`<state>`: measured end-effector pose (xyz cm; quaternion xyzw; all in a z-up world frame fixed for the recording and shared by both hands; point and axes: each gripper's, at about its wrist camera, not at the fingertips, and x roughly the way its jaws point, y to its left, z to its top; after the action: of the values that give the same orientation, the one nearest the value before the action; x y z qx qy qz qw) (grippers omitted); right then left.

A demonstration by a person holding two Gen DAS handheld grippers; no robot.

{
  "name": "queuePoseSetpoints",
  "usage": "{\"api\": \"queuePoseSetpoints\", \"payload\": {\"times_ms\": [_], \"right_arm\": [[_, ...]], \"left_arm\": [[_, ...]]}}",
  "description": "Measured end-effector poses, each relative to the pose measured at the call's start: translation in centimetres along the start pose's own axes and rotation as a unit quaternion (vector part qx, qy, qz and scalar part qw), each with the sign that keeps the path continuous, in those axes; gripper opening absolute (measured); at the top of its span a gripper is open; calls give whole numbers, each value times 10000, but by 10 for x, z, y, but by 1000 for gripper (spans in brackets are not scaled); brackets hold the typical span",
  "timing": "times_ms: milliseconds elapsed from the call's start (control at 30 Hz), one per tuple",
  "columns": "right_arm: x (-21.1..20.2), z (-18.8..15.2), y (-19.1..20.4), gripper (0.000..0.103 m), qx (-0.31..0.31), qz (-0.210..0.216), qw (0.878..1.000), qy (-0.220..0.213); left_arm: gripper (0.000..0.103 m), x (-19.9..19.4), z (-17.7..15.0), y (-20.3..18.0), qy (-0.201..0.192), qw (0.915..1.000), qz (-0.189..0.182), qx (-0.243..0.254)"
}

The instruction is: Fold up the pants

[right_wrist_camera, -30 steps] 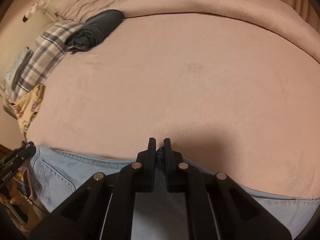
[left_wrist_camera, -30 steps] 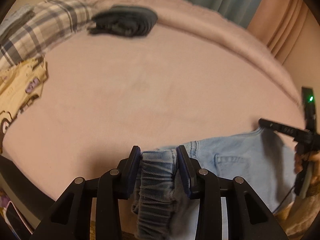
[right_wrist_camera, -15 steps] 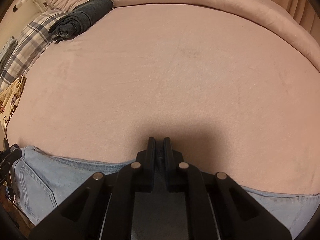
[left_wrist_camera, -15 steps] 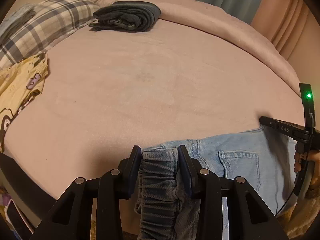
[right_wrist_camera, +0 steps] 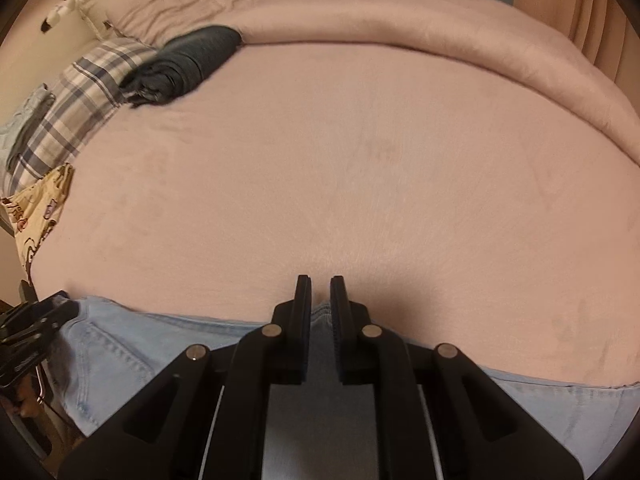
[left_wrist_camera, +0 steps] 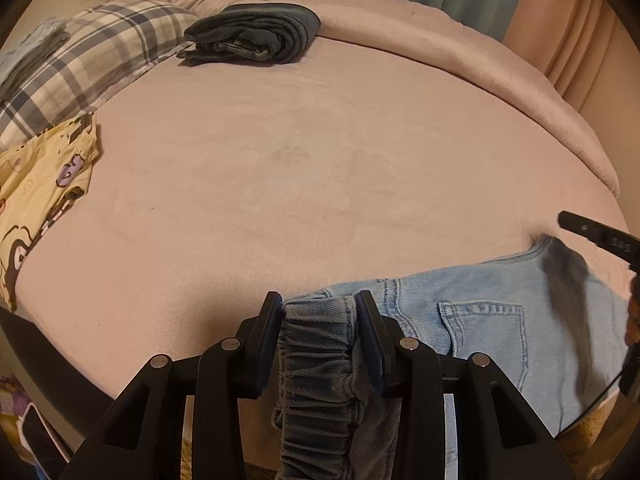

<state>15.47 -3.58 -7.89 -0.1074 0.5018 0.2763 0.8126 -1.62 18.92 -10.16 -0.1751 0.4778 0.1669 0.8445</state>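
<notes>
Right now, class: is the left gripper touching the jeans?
Touching. The left wrist view shows the left gripper with both fingers pressed against the bunched elastic waistband of the jeans, with no gap on either side.

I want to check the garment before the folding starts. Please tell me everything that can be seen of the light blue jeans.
The light blue jeans are pale washed denim with a stitched back pocket and a gathered elastic waistband. They lie along the near edge of the pink bed cover, partly hanging off it, not yet folded. The left gripper clamps the bunched waistband. The right gripper is nearly closed on the upper edge of a leg; the cloth between its fingers is hard to see.
</notes>
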Motion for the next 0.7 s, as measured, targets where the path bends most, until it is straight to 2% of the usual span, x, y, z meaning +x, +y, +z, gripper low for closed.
{"api": "queuePoseSetpoints", "payload": {"times_ms": [133,167,200,233,267,300,367,467,533,600,700], "right_arm": [[1,-5,2,11,-3,261,9994,219],[5,-7,3,19,-96,217,9992,312],[7,-8,4,34,-154,149,9991,359],[9,-8,2,44,-156,77,9991,376],[12,-6,-3,65,-96,38,9989,450],[15,-5,-7,68,-80,117,9984,549],[20,-1,-15,67,-77,362,9968,707],[34,0,-19,64,-215,508,9918,1152],[42,-3,-18,49,-257,672,9889,1303],[43,-8,-14,21,-304,948,9864,1308],[36,-13,-10,10,-272,921,9897,1062]], "left_arm": [[40,-2,0,1,-3,10000,-41,-30],[40,-4,0,1,-29,9999,-88,-65],[40,-7,0,2,-55,9999,-134,-74],[40,-10,0,2,-74,9998,-168,-74],[40,-12,0,2,-97,9997,-194,-83],[40,-14,0,2,-118,9997,-218,-86],[40,-18,-1,2,-187,9994,-258,-123],[40,-27,-2,1,-335,9987,-334,-166],[40,-32,-2,0,-425,9983,-371,-124],[40,-34,-1,1,-476,9981,-378,-124],[40,-30,1,7,-408,9978,-442,-288]]}}
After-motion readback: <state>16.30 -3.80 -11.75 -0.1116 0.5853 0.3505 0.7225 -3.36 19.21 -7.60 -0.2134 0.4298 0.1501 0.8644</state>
